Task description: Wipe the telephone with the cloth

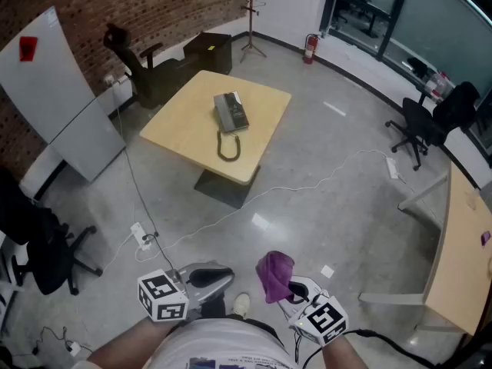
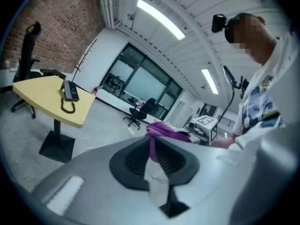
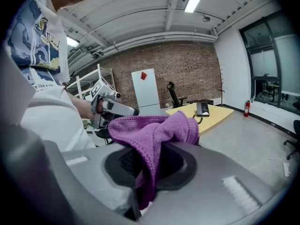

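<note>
Right gripper (image 1: 294, 290) clenches purple cloth (image 1: 274, 274); left gripper (image 1: 224, 274) barely ajar, empty; unsteadied telephone (image 1: 231, 112), at the table's (image 1: 181, 133) centre, may skid under wiping.

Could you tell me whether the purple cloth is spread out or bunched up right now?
Bunched up. The purple cloth is crumpled into loose folds, pinched between the fingers of the right gripper, not spread flat.

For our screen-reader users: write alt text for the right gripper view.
The right gripper is shut on a bunched purple cloth. Beyond it the left gripper is held close by, and a telephone sits on a yellow table before a brick wall.
</note>
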